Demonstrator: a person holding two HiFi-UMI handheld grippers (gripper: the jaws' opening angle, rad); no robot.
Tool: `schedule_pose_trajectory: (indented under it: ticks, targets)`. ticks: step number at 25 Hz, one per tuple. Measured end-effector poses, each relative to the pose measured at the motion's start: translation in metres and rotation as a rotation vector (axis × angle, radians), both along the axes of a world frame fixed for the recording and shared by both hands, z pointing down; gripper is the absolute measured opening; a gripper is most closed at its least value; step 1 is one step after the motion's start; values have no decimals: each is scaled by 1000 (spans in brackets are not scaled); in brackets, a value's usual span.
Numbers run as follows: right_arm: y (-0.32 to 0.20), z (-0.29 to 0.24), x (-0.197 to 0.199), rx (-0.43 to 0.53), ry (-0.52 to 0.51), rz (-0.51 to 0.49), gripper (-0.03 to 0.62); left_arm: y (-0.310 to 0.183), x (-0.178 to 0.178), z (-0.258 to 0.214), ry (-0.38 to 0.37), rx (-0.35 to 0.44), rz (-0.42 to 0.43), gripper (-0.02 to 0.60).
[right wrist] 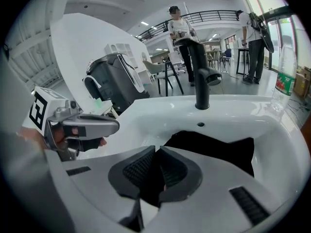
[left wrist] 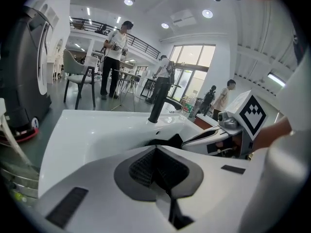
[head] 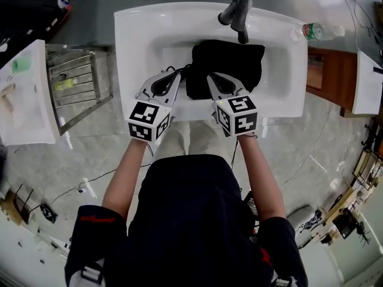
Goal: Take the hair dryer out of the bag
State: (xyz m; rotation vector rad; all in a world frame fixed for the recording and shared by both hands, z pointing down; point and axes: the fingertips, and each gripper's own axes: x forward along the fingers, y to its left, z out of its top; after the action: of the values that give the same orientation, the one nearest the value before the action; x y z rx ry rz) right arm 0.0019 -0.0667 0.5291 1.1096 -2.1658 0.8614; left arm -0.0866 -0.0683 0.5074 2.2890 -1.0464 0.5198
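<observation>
Left fingers (head: 173,84) point beside the bag (head: 239,61), right fingers (head: 214,86) over it.

The bag (head: 227,67) is showing black, the sink (head: 137,34) white, the faucet (head: 239,14) black, the bottle (head: 322,31) label green.

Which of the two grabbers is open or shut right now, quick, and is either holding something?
Left gripper: shut, empty.
Right gripper: shut, empty; it has not gripped the black fabric bag in the sink.
</observation>
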Motion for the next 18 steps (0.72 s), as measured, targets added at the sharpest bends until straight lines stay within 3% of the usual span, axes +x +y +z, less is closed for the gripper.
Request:
schedule_pose_trajectory:
  ticks: [7,14,18]
  targets:
    - [-4,32,-7,-57,59,-63,63,1,-2,11,-3,-23,-8,11]
    - [-7,53,-17,-98,120,-130,194,3,-3,16,0,-41,-21,12]
    - [-6,65,-24,-152,96,-139,235,3,-5,20,-3,-47,-26,12]
